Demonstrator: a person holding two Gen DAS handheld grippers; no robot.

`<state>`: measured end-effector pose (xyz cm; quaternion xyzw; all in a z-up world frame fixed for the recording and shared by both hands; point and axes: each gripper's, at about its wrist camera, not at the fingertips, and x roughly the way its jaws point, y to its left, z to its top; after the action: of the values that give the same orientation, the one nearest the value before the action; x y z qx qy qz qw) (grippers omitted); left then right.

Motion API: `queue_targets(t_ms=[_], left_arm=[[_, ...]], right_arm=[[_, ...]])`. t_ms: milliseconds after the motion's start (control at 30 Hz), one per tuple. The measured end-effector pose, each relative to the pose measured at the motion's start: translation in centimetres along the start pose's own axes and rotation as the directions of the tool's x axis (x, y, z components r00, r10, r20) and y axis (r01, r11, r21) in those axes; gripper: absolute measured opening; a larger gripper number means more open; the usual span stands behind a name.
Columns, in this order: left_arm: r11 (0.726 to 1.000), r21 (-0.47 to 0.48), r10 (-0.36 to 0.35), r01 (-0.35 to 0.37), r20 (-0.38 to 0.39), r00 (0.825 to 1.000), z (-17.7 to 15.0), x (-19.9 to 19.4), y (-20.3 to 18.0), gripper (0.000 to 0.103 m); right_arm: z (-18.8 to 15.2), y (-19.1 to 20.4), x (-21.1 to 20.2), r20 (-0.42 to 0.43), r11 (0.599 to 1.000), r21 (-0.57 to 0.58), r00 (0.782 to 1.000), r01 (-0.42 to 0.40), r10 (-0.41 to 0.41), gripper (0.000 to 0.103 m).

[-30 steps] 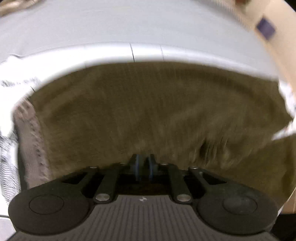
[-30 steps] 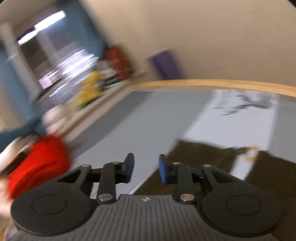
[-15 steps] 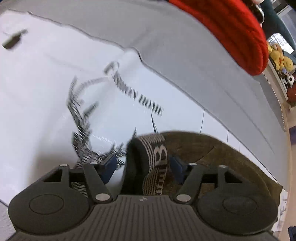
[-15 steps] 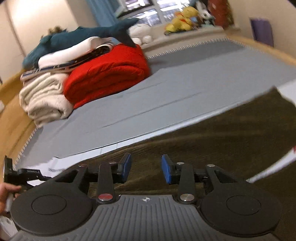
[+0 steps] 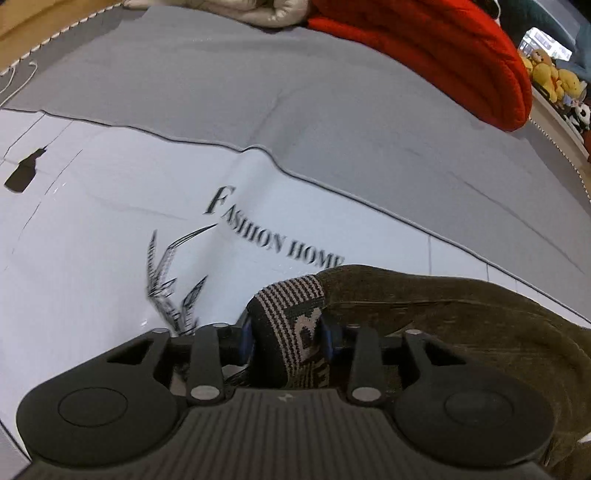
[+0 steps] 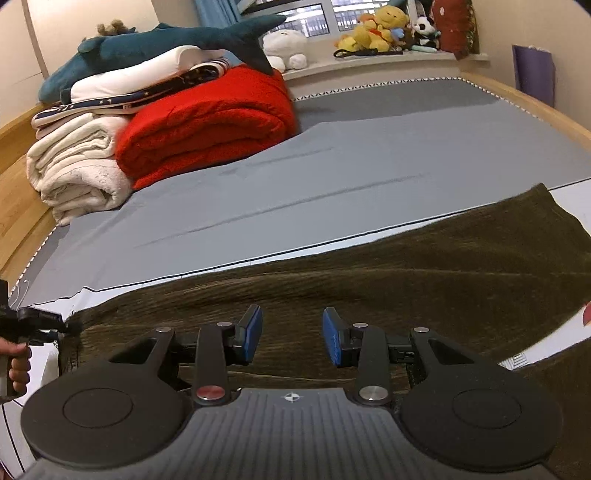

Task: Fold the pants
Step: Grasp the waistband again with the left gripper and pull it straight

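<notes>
Dark olive-brown pants (image 6: 406,266) lie spread across a white printed mat (image 5: 92,229) on the bed. In the left wrist view the pants (image 5: 461,317) run off to the right, and their striped elastic waistband (image 5: 295,317) stands between the blue pads. My left gripper (image 5: 286,336) is shut on that waistband. My right gripper (image 6: 291,334) is open and empty, hovering just above the middle of the pants. The left gripper also shows at the far left edge of the right wrist view (image 6: 22,321), at the pants' end.
A grey sheet (image 6: 332,166) covers the bed beyond the mat. A folded red blanket (image 6: 207,122), cream blankets (image 6: 74,166) and a plush shark (image 6: 166,40) are stacked at the back. Soft toys (image 6: 384,29) line the windowsill. The wooden bed frame (image 6: 535,99) runs along the right.
My left gripper has closed on the waistband and the view has steadied over the mat. My right gripper has swung round, come down over the pants and opened wider.
</notes>
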<state>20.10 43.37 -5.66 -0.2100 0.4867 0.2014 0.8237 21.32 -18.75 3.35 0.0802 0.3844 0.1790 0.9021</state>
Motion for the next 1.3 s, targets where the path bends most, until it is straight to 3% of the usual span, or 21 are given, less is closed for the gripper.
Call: queue_targets(t_ms=[33,67,167,267,367,433,500,600,667,767,900,1033,1167,1233,1300], left_arm=[[1.000,-0.021,0.018,-0.018,-0.011,1.000,0.0,-0.4,0.4,0.063],[0.998,-0.036,0.043,-0.044,-0.019,0.999,0.1,-1.2,0.6,0.069],[0.998,-0.052,0.022,-0.024,-0.027,0.999,-0.3,-3.8,1.2,0.071],[0.999,-0.054,-0.010,0.003,-0.118,0.993,-1.9,-5.7,1.6,0.073],[0.998,0.070,0.018,-0.004,-0.199,0.980,-5.6,-6.9,0.7,0.081],[0.993,0.116,0.044,-0.020,-0.204,0.978,-7.9,-6.8,0.3,0.083],[0.991,0.132,0.045,-0.012,-0.251,0.967,-10.2,-5.6,0.4,0.081],[0.984,0.180,0.060,-0.006,-0.294,0.954,-12.0,-3.5,0.0,0.065],[0.966,0.255,0.041,0.035,-0.289,0.957,-12.9,-3.6,-0.8,0.040],[0.937,0.348,0.074,0.025,-0.268,0.961,-13.1,-4.7,-1.4,0.024],[0.925,0.381,0.122,-0.009,-0.276,0.953,-13.7,-5.1,-0.7,0.027],[0.903,0.426,0.170,-0.051,-0.246,0.954,-13.9,-6.3,-1.2,0.040],[0.881,0.472,0.088,-0.029,-0.105,0.991,-13.5,-10.6,-2.6,0.039],[0.877,0.479,0.016,0.034,-0.100,0.995,-14.0,-11.7,-3.3,0.039],[0.852,0.517,-0.024,0.087,-0.127,0.992,-14.9,-11.6,-3.7,0.038]], right_arm=[[-0.1,0.1,0.0,0.001,1.000,-0.004,1.000,0.000,0.000,0.038],[-0.2,0.2,0.0,0.000,1.000,-0.010,1.000,0.003,-0.003,0.038],[-0.2,0.7,-0.3,0.003,1.000,-0.025,1.000,-0.005,0.005,0.038],[0.0,1.1,-0.8,0.005,1.000,-0.022,1.000,-0.022,0.022,0.038],[0.3,1.7,-1.6,0.016,0.999,-0.027,0.999,-0.045,0.045,0.038],[0.3,2.1,-2.4,0.025,0.997,-0.034,0.997,-0.067,0.067,0.038],[0.0,2.5,-3.2,0.036,0.996,-0.057,0.996,-0.075,0.077,0.038],[-0.5,2.6,-4.2,0.039,0.995,-0.069,0.996,-0.073,0.076,0.038],[-0.8,2.4,-4.8,0.035,0.995,-0.059,0.996,-0.075,0.077,0.038],[-0.9,2.2,-5.6,0.041,0.995,-0.062,0.996,-0.076,0.079,0.038],[-0.8,1.6,-6.2,0.057,0.996,-0.075,0.997,-0.037,0.042,0.038],[-0.6,0.8,-6.5,0.069,0.998,-0.065,0.998,-0.007,0.012,0.038],[0.2,-0.3,-8.8,0.101,0.999,-0.049,0.995,0.004,0.001,0.038],[0.8,-0.8,-10.4,0.129,0.998,-0.057,0.992,0.013,-0.005,0.038],[1.4,-1.2,-12.1,0.163,0.997,-0.069,0.986,0.035,-0.024,0.039]])
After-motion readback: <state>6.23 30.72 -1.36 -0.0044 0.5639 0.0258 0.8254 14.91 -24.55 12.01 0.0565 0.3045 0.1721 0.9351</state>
